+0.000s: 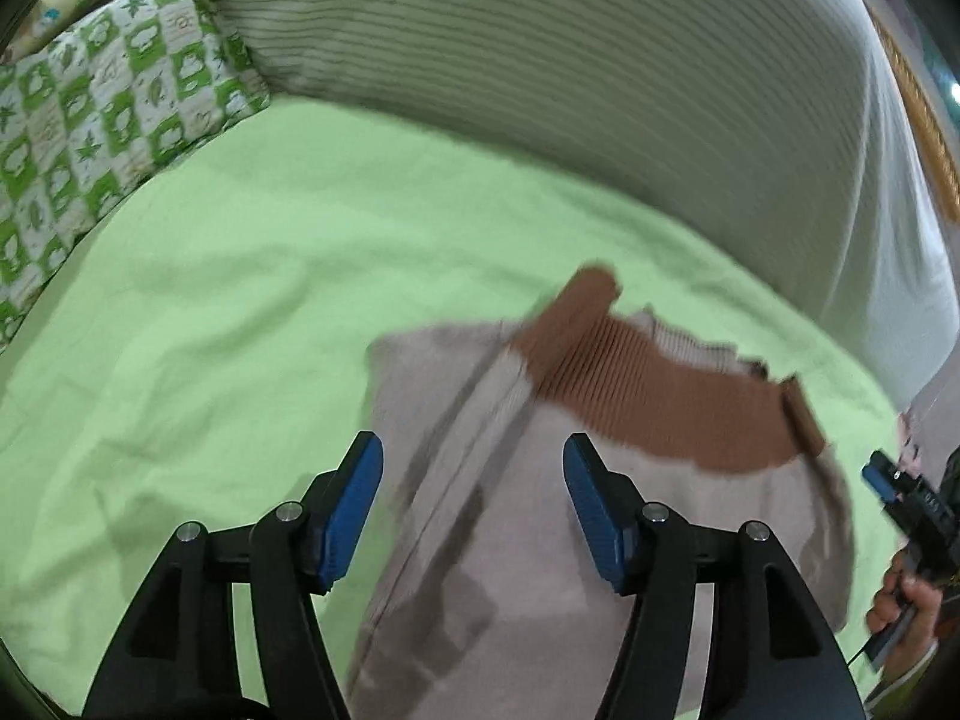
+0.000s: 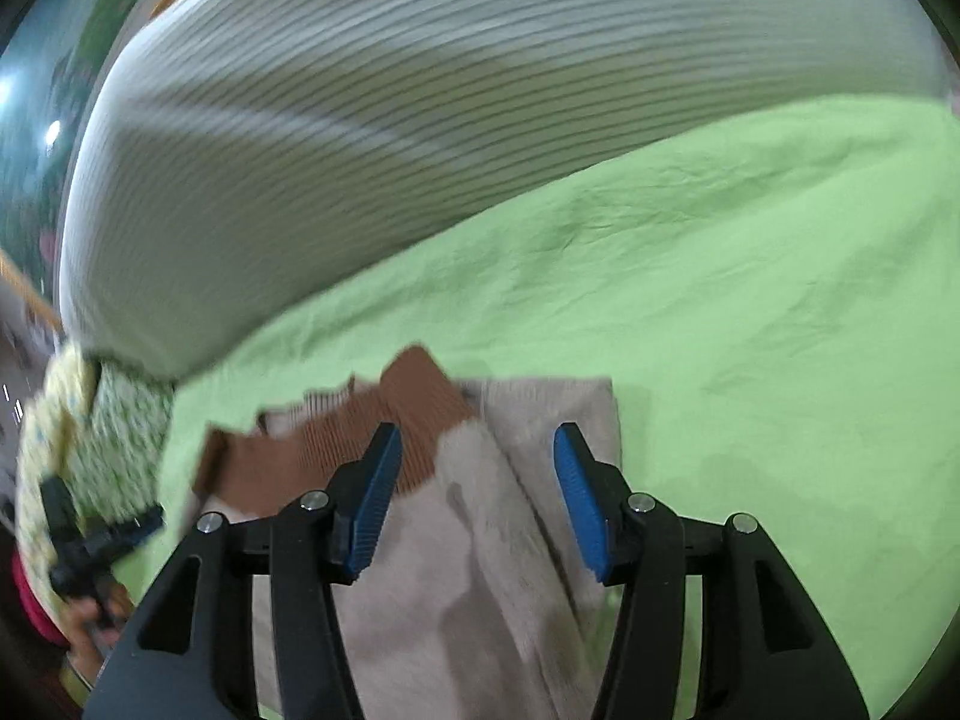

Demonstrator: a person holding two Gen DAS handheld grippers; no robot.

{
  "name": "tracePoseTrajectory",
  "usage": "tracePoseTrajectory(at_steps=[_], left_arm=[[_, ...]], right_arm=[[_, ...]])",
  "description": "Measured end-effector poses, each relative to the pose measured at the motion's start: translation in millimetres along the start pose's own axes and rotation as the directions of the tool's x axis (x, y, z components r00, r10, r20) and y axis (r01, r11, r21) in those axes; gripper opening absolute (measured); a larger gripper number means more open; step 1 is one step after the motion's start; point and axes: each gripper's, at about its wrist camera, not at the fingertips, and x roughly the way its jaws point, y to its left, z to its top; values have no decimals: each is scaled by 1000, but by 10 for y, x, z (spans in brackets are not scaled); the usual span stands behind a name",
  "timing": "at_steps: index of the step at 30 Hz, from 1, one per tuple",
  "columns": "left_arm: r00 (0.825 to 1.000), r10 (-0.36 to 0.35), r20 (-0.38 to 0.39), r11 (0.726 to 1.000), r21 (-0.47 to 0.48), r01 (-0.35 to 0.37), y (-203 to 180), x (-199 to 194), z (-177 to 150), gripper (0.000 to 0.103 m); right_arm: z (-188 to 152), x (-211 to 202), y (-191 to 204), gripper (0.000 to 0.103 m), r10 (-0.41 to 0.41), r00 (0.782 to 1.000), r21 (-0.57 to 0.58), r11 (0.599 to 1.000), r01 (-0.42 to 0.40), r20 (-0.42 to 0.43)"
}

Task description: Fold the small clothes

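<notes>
A small beige garment point(image 1: 510, 540) with a brown ribbed band point(image 1: 660, 396) lies on the green bed sheet point(image 1: 240, 300). My left gripper point(image 1: 474, 504) is open, above the garment's body, holding nothing. In the right wrist view the same garment point(image 2: 468, 570) and its brown band point(image 2: 336, 444) lie below my right gripper point(image 2: 477, 492), which is open and empty. The right gripper also shows at the right edge of the left wrist view point(image 1: 900, 492); the left gripper shows at the left edge of the right wrist view point(image 2: 102, 534). Both views are blurred.
A large striped pillow point(image 1: 600, 90) lies along the far side of the bed and shows in the right wrist view point(image 2: 360, 150). A green patterned cushion point(image 1: 108, 108) sits at far left. A wooden bed edge point(image 1: 924, 120) is at the right.
</notes>
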Motion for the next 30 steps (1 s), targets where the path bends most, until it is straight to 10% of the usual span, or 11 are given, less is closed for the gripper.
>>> tracePoseTrajectory(at_steps=[6, 12, 14, 16, 19, 25, 28, 30], left_arm=[[995, 88, -45, 995, 45, -86, 67, 16, -362, 63], [992, 78, -98, 996, 42, -75, 169, 71, -578, 63], [989, 98, -109, 994, 49, -93, 178, 115, -621, 62], [987, 126, -102, 991, 58, -121, 184, 149, -648, 25], [981, 180, -70, 983, 49, -177, 225, 116, -636, 17], [974, 215, -76, 976, 62, -211, 278, 184, -655, 24], [974, 217, -70, 976, 48, -214, 294, 113, -633, 34], [974, 219, -65, 976, 26, -218, 316, 19, -598, 37]], right_arm=[[-231, 170, 324, 60, -127, 991, -253, 961, 111, -48], [-317, 271, 210, 60, -114, 990, -233, 968, 92, -82], [-301, 295, 176, 51, -98, 991, -208, 975, 76, -97], [-248, 326, 85, 12, -89, 990, -153, 986, 71, -112], [-194, 218, -113, 7, -70, 996, -18, 997, 69, -61], [-271, 321, -492, 8, -120, 987, 125, 983, 132, -103], [-260, 207, -527, 43, -178, 981, 174, 966, 189, -82], [-233, 70, -502, 48, -215, 976, 176, 960, 218, -36]])
